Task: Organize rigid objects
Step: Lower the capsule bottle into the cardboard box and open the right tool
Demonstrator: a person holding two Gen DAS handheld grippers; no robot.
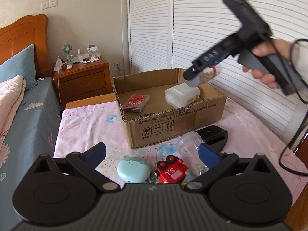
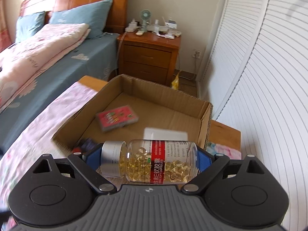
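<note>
My left gripper (image 1: pixel 154 154) is open low over a flowered pink cloth. Between its blue pads lie a mint-green case (image 1: pixel 132 170), a red toy train (image 1: pixel 171 171) and a clear plastic jar (image 1: pixel 189 148) on its side; none is gripped. Beyond stands an open cardboard box (image 1: pixel 173 127) holding a red card pack (image 1: pixel 136 101) and a white plastic bottle (image 1: pixel 182 94). My right gripper (image 2: pixel 150 154), also visible as the right gripper (image 1: pixel 200 75) in a hand, is shut on a capsule bottle (image 2: pixel 154 161), held sideways over the box (image 2: pixel 204 123), above the card pack (image 2: pixel 117 119).
A black flat object (image 1: pixel 213 136) lies by the box's right front corner. A wooden nightstand (image 1: pixel 84 79) with small items and a bed (image 1: pixel 25 104) stand to the left. White louvered doors (image 1: pixel 211 28) run behind. A black cable (image 1: pixel 288 144) hangs at right.
</note>
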